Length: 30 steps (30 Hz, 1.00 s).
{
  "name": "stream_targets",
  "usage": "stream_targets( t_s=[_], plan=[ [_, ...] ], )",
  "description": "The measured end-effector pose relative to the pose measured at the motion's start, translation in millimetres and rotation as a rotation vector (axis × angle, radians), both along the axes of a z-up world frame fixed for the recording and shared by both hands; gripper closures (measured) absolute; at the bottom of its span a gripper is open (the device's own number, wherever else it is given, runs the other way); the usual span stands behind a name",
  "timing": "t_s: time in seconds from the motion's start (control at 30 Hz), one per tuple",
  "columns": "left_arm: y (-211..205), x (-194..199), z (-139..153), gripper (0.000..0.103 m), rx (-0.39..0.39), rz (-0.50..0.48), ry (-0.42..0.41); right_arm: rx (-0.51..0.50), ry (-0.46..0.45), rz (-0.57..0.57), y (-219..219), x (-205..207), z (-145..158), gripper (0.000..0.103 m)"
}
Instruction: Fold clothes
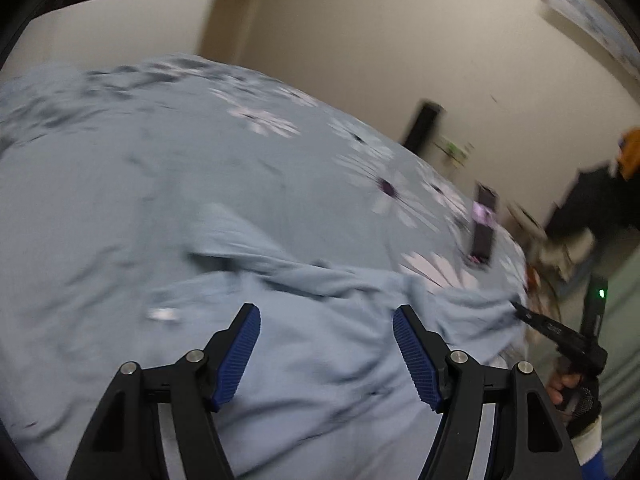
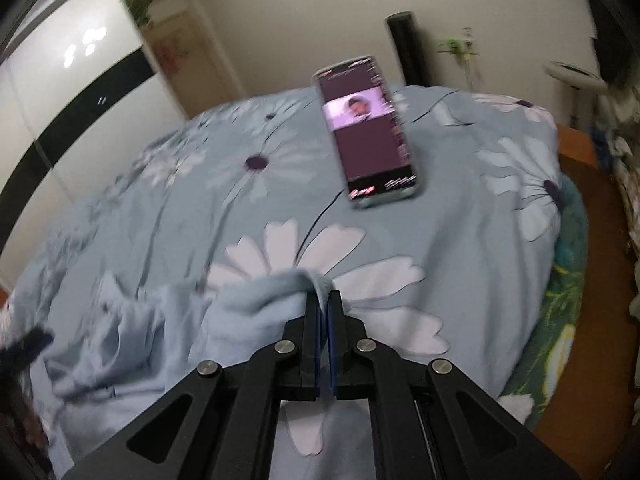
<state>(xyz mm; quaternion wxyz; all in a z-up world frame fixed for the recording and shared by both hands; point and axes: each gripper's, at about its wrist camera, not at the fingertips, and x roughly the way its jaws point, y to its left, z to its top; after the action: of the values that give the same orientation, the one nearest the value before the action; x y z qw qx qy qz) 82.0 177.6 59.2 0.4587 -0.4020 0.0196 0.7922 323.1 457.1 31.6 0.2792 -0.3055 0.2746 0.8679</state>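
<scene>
Pale blue, soft fabric forms the garment [image 1: 320, 360], which is seen lying crumpled on a bed covered by a light blue sheet printed with white daisies [image 2: 460, 216]. No finished fold is visible: the cloth is bunched in loose ridges, and what kind of garment it is cannot be told through the blur. One edge of the garment [image 2: 280, 288] is pinched between the pressed-together blue pads of the right tool [image 2: 324, 300] and is drawn upward off the sheet. The same right tool [image 1: 520, 312] is shown at the right margin of the left wrist view, closed on a stretched corner of cloth. The left tool [image 1: 326, 350] is held above the middle of the garment with its ribbed blue pads [image 1: 240, 356] spread wide and nothing between them. A black smartphone with a lit screen [image 2: 370, 132] is seen lying further up the bed, well apart from the garment. The task is judged to be at an early stage: spreading or straightening appears to be under way, and every fold is left to be made.
</scene>
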Motion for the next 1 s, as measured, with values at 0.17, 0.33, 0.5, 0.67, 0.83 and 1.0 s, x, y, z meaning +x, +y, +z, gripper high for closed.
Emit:
stream_targets(
  t_s=[0.17,0.33,0.5,0.67,0.83,1.0],
  plan=[
    [53,24,-22,0.030,-0.088,-0.088,0.016,0.041,-0.033,-0.017,-4,18,13,0.066],
    [83,41,-38,0.030,-0.143,-0.127,0.070,0.097,-0.037,-0.026,-11,35,24,0.060],
    [85,42,-40,0.061,-0.176,-0.075,0.146,0.065,-0.032,0.039,-21,19,18,0.060],
    [47,26,-31,0.094,-0.109,0.006,0.127,0.042,-0.033,0.134,-46,-5,13,0.060],
    [-41,16,4,0.094,0.021,0.160,0.154,0.041,-0.046,0.218,-69,-27,7,0.060],
    [-155,-1,19,0.094,0.070,0.426,0.181,0.028,-0.068,0.286,-89,-45,-4,0.060]
  ],
)
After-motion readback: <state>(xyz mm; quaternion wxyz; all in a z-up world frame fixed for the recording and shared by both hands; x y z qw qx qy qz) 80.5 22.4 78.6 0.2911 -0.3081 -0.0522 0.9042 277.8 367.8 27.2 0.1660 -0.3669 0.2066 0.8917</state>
